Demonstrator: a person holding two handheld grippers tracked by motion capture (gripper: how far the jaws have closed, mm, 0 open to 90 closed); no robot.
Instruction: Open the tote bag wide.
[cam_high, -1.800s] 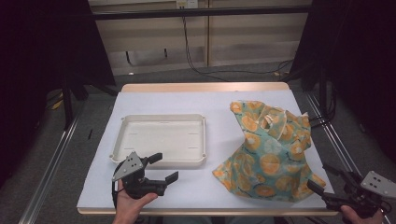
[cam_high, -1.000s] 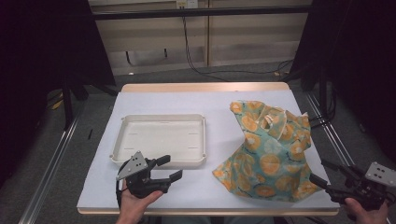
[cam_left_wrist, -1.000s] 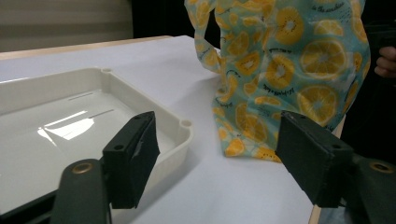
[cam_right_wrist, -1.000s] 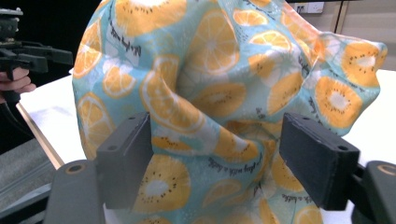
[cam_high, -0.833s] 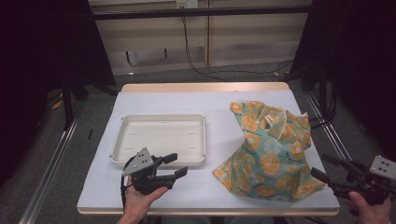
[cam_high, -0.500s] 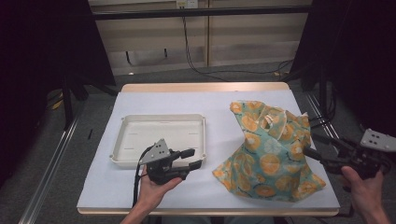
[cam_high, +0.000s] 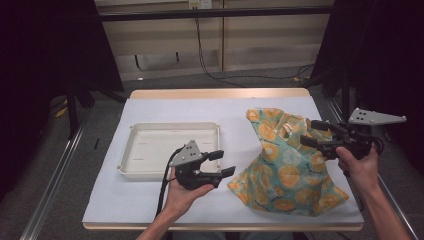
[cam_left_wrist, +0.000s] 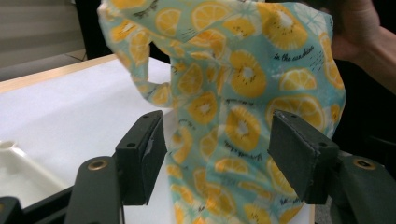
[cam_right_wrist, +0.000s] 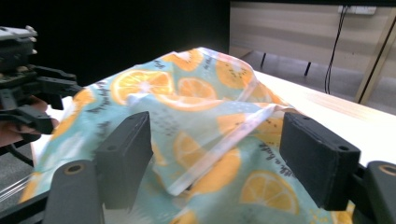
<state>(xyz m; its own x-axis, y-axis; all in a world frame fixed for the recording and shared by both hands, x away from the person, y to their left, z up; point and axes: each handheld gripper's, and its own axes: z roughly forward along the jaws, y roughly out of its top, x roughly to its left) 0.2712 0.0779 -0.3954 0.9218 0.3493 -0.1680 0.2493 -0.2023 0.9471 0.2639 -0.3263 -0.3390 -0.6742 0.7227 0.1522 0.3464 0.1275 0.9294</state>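
Left gripper (cam_high: 221, 163) first: its fingers (cam_left_wrist: 140, 156) are spread and have just been opening, nothing pinched between them, pointing across the tabletop (cam_high: 165, 109) at the near-left flank of the orange-print cloth bag (cam_high: 285, 160). In the left gripper view the bag's lemon-and-orange fabric fills the gap between the fingers but sits beyond them, not touched. Over to the right gripper (cam_high: 312, 134): fingers (cam_right_wrist: 125, 156) also spread, also just opened wider, hovering at the bag's upper right side close to its crumpled top; from the high view I cannot tell whether the tips brush the cloth, and in the right gripper view the pale handle strap (cam_right_wrist: 224, 140) lies ahead between the fingers, not clamped. The bag itself stands slumped on the right half of the tabletop, its lower edge close to the near-right corner. Nothing lies between either gripper and the bag. Just beside the left gripper, toward the left edge, sits the shallow white tray (cam_high: 131, 145), its near-right corner right behind the left hand (cam_high: 182, 192). The right hand (cam_high: 361, 162) reaches in over the right edge. Cables (cam_high: 215, 65) trail along the floor past the far edge.
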